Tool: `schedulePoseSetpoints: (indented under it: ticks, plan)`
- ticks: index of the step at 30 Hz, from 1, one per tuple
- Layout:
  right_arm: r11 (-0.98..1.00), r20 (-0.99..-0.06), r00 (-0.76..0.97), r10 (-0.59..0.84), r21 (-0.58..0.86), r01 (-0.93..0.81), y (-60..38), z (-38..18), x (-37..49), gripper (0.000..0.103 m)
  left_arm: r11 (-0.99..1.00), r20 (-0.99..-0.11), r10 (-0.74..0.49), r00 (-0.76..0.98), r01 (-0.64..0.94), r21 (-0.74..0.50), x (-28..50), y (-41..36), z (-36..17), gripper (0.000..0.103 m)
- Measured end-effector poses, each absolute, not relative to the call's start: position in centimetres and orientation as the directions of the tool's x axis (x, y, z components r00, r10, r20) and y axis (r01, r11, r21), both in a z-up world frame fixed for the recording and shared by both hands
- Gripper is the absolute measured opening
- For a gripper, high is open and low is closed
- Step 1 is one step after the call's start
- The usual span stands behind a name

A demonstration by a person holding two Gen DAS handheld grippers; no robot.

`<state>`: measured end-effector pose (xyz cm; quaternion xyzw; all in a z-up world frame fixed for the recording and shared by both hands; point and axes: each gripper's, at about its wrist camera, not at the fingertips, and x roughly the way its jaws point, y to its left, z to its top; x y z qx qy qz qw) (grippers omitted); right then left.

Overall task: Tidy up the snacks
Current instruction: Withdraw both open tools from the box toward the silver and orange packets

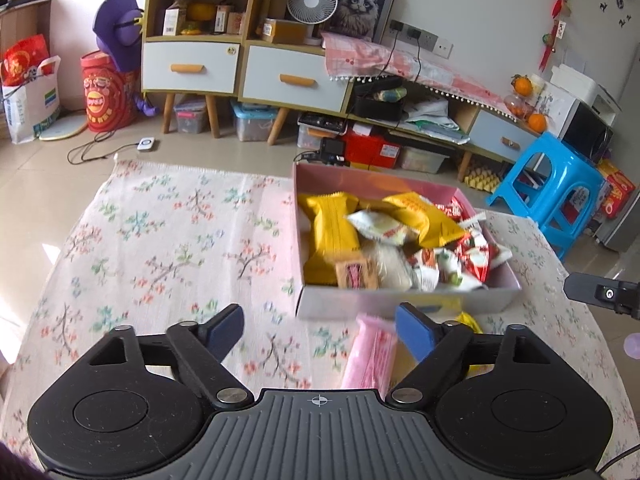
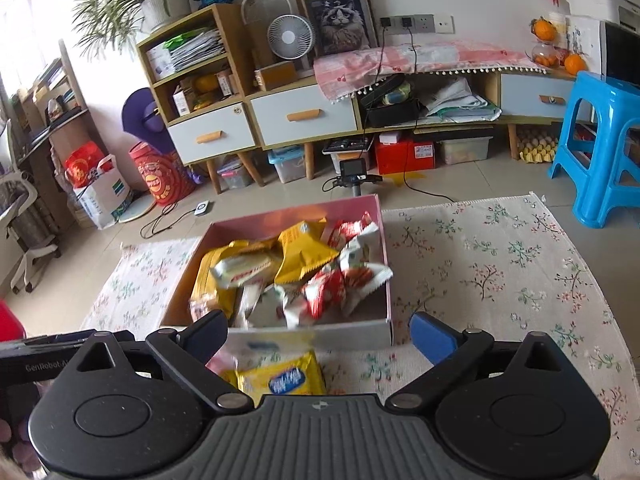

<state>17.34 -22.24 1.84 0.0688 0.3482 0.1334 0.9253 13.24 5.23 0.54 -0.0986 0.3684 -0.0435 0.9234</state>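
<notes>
Snacks lie just in front of both claws on a flowered cloth (image 1: 168, 240). A long pink packet (image 1: 370, 356) lies flat, and its long side points away from the left claw (image 1: 320, 330) toward the box. It sits just beside the right blue pad, not between the pads. The left claw is level, low over the cloth, and its two fingers are spread wide with nothing in them. A shiny yellow packet (image 2: 280, 376) lies flat near the right claw (image 2: 320, 338), touching the box's front wall. That claw is also level and spread wide, holding nothing. The pads (image 2: 434, 340) look flat and blue. Farther off sits a pink cardboard box (image 1: 400, 300) with straight walls. It is piled with crinkly yellow, white and red snack bags (image 1: 400, 236), pointing every which way.
</notes>
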Motion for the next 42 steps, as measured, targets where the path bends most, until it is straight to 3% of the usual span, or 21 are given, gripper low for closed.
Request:
schedulePoseSetpoints:
  ticks: [17, 28, 42]
  plan:
    - [0.972, -0.624, 0.746, 0.232, 0.113, -0.208, -22.7, -1.5, 12.5, 0.094, 0.992, -0.678, -0.082, 0.731, -0.008, -0.13, 7.6, 7.6, -2.3, 0.095]
    - [0.972, -0.638, 0.744, 0.198, 0.031, -0.233, -23.3, -3.5, 9.5, 0.094, 0.999, -0.661, 0.006, 0.75, -0.031, -0.026, 5.2, 9.4, -4.2, 0.096]
    - [0.96, -0.676, 0.711, 0.194, -0.019, -0.281, -22.4, -6.7, 5.5, 0.094, 0.995, -0.624, 0.081, 0.778, -0.096, 0.009, 3.9, 11.5, -6.0, 0.096]
